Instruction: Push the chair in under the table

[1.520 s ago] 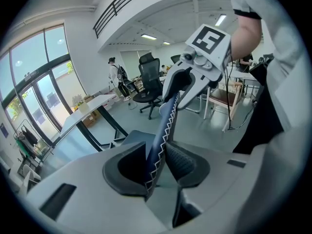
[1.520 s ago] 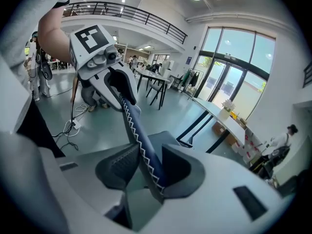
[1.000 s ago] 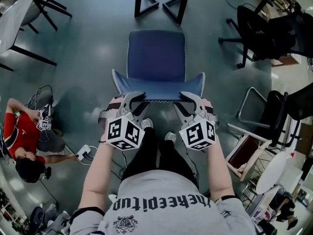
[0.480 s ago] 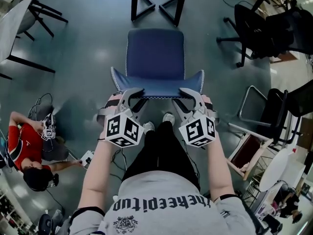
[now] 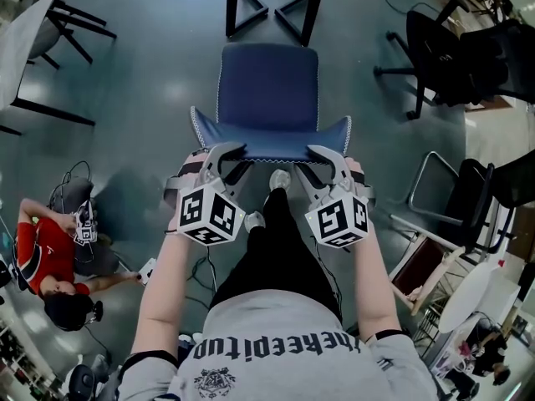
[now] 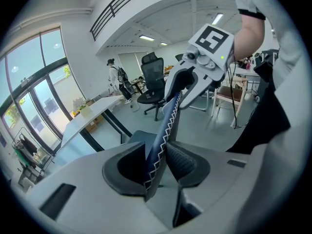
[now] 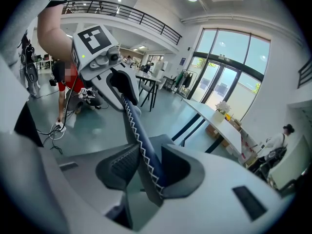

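A blue chair (image 5: 267,86) stands on the grey floor, its seat facing the dark legs of a table (image 5: 272,7) at the top of the head view. Its backrest (image 5: 269,147), edged with white zigzag stitching, is nearest me. My left gripper (image 5: 219,159) is shut on the backrest's left end, my right gripper (image 5: 319,159) on its right end. In the left gripper view the stitched edge (image 6: 163,130) runs between the pads of the left gripper (image 6: 156,167) up to the right gripper (image 6: 195,77). The right gripper view shows the backrest (image 7: 139,145) clamped in the right gripper (image 7: 146,172).
A black office chair (image 5: 443,48) stands at the upper right, a folded metal-framed chair (image 5: 451,199) at the right. A person in red (image 5: 38,257) crouches on the floor at the left, with cables (image 5: 146,267) nearby. Another white table (image 5: 25,23) is at the upper left.
Both grippers and the chair have moved forward toward the table legs. The person's feet have stepped forward behind the chair. The grip on the backrest is the same.
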`<action>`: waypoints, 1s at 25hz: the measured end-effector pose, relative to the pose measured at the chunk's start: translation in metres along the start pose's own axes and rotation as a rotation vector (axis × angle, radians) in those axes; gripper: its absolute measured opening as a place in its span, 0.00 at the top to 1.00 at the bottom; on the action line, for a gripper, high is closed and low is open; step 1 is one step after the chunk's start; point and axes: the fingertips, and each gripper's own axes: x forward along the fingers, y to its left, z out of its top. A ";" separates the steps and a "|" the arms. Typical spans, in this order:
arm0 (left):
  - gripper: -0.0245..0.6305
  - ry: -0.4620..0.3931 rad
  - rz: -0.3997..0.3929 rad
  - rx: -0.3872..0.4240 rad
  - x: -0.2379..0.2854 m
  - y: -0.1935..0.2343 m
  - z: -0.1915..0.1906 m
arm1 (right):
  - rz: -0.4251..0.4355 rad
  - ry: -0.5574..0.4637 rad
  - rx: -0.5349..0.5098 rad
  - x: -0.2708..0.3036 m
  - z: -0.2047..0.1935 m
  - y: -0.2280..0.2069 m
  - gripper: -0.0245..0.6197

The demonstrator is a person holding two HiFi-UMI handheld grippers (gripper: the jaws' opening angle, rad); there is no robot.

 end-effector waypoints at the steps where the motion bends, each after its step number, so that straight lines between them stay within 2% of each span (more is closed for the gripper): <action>1: 0.75 0.001 -0.001 -0.002 0.003 0.003 0.001 | 0.002 -0.001 -0.001 0.002 0.000 -0.004 0.74; 25: 0.75 0.045 0.021 -0.050 0.064 0.091 0.029 | 0.038 -0.026 -0.030 0.052 0.001 -0.105 0.74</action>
